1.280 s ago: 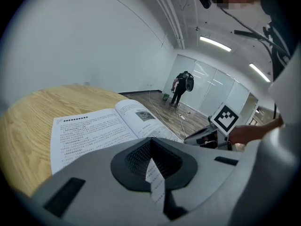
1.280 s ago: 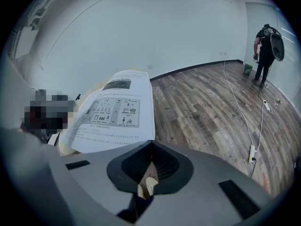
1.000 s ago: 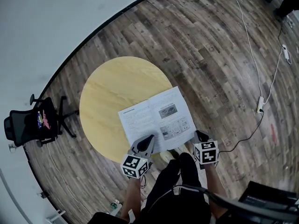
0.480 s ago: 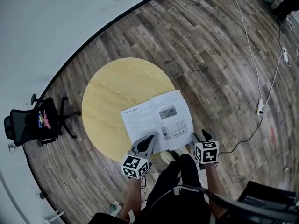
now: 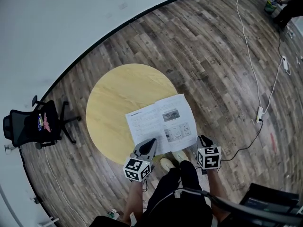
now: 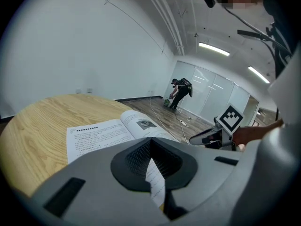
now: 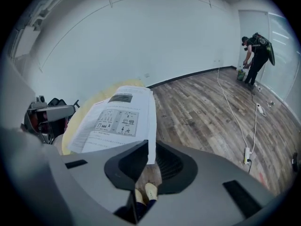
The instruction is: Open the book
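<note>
Book lies open on the round table; neither gripper has hold of anything.
Head view: I find the book point(image 5: 161, 122) spread open at the table's point(image 5: 111, 96) lower right, its right page overhanging the rim. The left gripper point(image 5: 152, 141) overlaps its bottom edge and the right gripper point(image 5: 204, 139) sits just beside its lower-right corner. Left gripper view: jaws drawn together at the tips, clamping nothing; print shows through the slit behind them. Right gripper view: jaws a narrow slit apart, empty, with the book's corner and the person's shoes point(image 7: 143, 192) seen through it.
</note>
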Action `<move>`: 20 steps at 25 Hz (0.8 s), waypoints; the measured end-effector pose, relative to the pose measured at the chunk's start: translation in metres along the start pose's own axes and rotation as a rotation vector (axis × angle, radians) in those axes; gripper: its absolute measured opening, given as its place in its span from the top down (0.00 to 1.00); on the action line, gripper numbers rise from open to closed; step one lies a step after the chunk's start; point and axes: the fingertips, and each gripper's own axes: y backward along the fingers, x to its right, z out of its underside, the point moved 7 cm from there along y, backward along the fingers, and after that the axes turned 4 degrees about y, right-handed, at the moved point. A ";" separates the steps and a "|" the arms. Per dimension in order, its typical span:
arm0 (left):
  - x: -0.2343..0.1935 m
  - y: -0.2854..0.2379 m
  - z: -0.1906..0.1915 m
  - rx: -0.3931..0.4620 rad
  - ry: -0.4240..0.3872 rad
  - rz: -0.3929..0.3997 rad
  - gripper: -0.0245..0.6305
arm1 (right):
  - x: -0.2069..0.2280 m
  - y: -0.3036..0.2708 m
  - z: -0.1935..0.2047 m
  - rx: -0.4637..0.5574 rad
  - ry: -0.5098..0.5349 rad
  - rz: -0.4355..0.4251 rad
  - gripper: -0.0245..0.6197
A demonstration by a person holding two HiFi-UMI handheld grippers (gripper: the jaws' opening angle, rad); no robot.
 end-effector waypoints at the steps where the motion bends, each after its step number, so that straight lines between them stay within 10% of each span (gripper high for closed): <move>1: 0.002 0.002 -0.001 0.003 -0.004 0.001 0.96 | -0.001 0.005 -0.002 0.010 0.009 0.011 0.90; 20: 0.015 0.106 -0.100 0.264 -0.136 -0.089 0.96 | -0.080 0.102 -0.117 0.307 0.177 -0.092 0.95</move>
